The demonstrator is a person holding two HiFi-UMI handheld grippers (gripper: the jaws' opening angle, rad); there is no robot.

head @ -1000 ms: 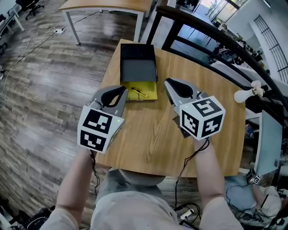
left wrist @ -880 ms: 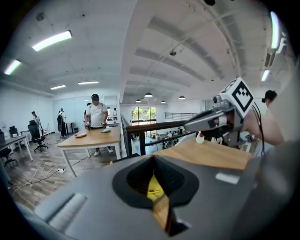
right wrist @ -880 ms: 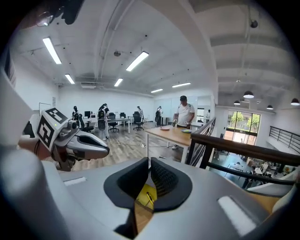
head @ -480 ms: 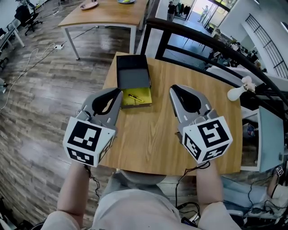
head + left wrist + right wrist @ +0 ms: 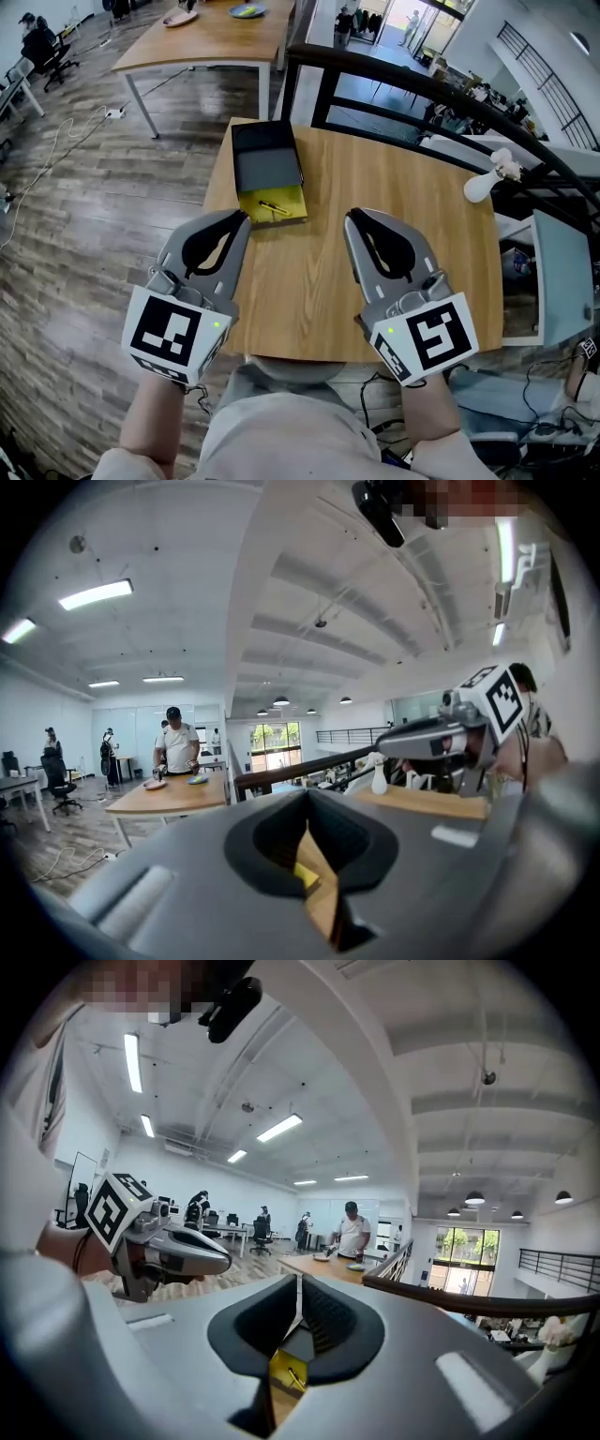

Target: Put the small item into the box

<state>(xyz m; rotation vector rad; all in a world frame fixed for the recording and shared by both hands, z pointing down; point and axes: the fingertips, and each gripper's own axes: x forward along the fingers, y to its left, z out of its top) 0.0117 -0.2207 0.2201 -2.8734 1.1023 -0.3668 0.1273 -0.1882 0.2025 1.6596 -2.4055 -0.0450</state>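
A shallow yellow box (image 5: 284, 198) with its black lid (image 5: 264, 159) open behind it lies at the far left of the wooden table (image 5: 412, 216). A thin, dark, pen-like item (image 5: 273, 207) rests inside the yellow box. My left gripper (image 5: 245, 218) and right gripper (image 5: 348, 218) are held side by side above the near half of the table, both shut and holding nothing. Through the right gripper's (image 5: 298, 1283) jaw gap I see the yellow box (image 5: 279, 1369) and the item (image 5: 296, 1378). The left gripper (image 5: 305, 802) view shows a sliver of the yellow box (image 5: 305, 877).
A white fan-like object (image 5: 487, 180) stands at the table's far right edge. A black railing (image 5: 422, 84) runs behind the table. Another wooden table (image 5: 206, 37) stands further back, with a person (image 5: 178, 752) beside it. Wooden floor lies to the left.
Both grippers have drawn back toward me and lower in the head view, staying shut. The box now sits farther ahead of them.
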